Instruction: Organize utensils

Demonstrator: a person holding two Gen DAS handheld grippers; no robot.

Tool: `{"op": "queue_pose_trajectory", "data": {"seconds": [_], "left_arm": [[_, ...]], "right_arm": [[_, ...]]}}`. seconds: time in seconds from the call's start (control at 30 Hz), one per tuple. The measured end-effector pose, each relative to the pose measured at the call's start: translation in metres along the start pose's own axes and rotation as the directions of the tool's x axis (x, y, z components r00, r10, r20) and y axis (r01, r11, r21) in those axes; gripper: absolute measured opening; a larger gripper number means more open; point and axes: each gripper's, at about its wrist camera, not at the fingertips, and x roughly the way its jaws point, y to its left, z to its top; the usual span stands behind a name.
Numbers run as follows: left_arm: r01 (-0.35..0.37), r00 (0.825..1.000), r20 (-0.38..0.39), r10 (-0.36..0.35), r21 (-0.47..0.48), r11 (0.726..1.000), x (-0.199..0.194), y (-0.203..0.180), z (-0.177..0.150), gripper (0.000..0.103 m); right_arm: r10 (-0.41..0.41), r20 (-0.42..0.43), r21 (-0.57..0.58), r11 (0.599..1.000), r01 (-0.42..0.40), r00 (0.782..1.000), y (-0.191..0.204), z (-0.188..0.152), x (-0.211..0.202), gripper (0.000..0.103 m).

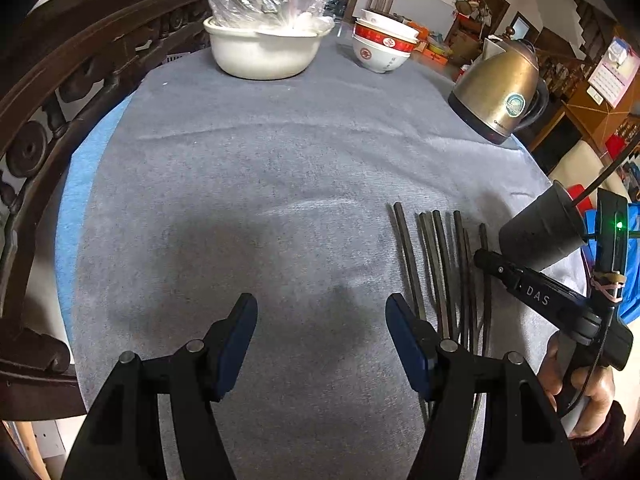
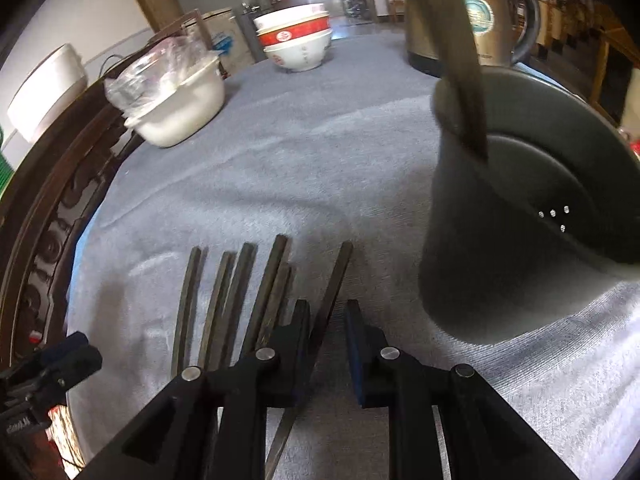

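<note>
Several dark chopsticks (image 1: 440,272) lie side by side on the grey towel; they also show in the right wrist view (image 2: 240,300). A dark grey holder cup (image 2: 520,220) stands right of them with one chopstick (image 2: 464,60) leaning in it; the cup also shows in the left wrist view (image 1: 540,228). My right gripper (image 2: 328,308) is open, its jaws on either side of the rightmost chopstick (image 2: 334,292), low over the towel. My left gripper (image 1: 320,320) is open and empty above bare towel, left of the chopsticks.
A white pot with a plastic bag (image 1: 264,44), stacked red-and-white bowls (image 1: 384,46) and a brass kettle (image 1: 500,88) stand at the table's far side. A carved wooden chair back (image 1: 48,120) runs along the left edge.
</note>
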Motion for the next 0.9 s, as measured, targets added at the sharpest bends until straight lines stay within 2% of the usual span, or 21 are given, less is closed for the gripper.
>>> {"op": "queue_pose_trajectory", "data": {"seconds": [0.17, 0.23, 0.37, 0.5, 0.63, 0.83, 0.9], "left_arm": [[-0.011, 0.999, -0.046, 0.012, 0.026, 1.0, 0.013, -0.012, 0.021, 0.067], [-0.012, 0.996, -0.086, 0.015, 0.036, 0.999, 0.02, -0.017, 0.031, 0.067], [-0.006, 0.989, -0.146, 0.007, 0.009, 1.0, 0.035, -0.023, 0.048, 0.067], [0.024, 0.984, -0.177, -0.035, -0.066, 0.998, 0.046, -0.025, 0.065, 0.067], [0.008, 0.977, -0.212, -0.028, -0.091, 0.996, 0.06, -0.03, 0.072, 0.053], [0.013, 0.965, -0.257, -0.044, -0.122, 0.992, 0.081, -0.035, 0.074, 0.052], [0.003, 0.967, -0.251, -0.033, -0.12, 0.993, 0.082, -0.038, 0.075, 0.052]], "right_arm": [[-0.055, 0.006, -0.033, 0.998, 0.055, 0.998, 0.01, 0.008, 0.006, 0.021], [-0.075, 0.006, -0.055, 0.996, 0.076, 0.997, 0.012, 0.008, 0.006, 0.02], [-0.082, 0.022, -0.081, 0.993, 0.084, 0.996, 0.012, 0.005, 0.004, 0.009], [-0.013, 0.028, -0.059, 0.998, 0.014, 1.0, 0.002, 0.001, -0.004, 0.006], [0.053, 0.062, -0.051, 0.997, -0.05, 0.997, -0.005, -0.003, -0.024, 0.006], [0.14, 0.128, -0.058, 0.989, -0.133, 0.982, -0.011, -0.005, -0.054, 0.006], [0.162, 0.139, -0.059, 0.986, -0.155, 0.977, -0.012, -0.007, -0.062, 0.006]]}}
